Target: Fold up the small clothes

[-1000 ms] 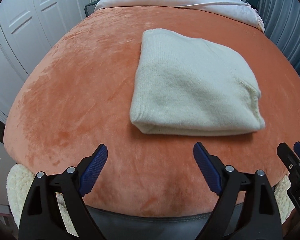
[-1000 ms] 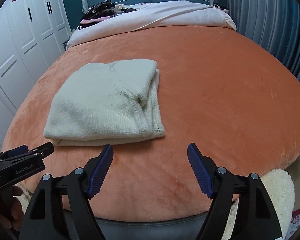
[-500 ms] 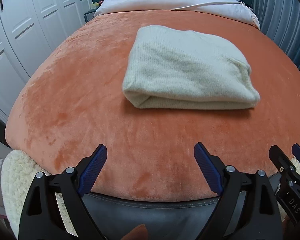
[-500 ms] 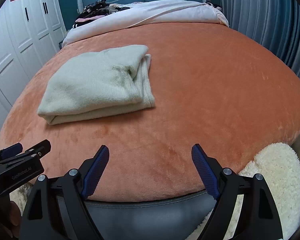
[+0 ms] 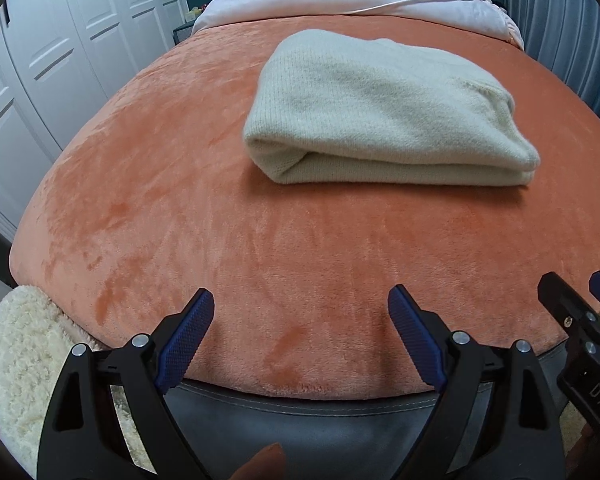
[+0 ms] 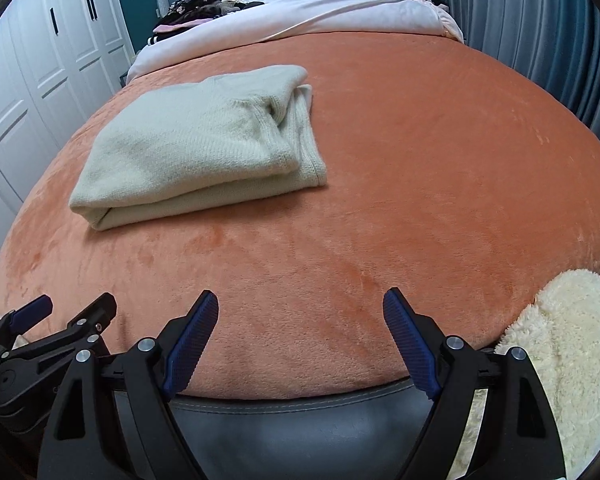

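A cream knitted garment (image 5: 384,116), already folded into a thick, soft, light pad, is lying on the orange plush bed cover (image 5: 180,200). It is best being taken by its doubled near edge. The left gripper (image 5: 302,334) and right gripper (image 6: 300,332) are being held wide open, empty, the right's jaws having just been opening.

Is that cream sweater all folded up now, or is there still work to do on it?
It looks done: the cream sweater lies as a neat layered bundle on the orange blanket. Nothing is in hand; the left claw and right claw are both open and empty, short of it. More clothes are piled at the headboard, perhaps left to fold.
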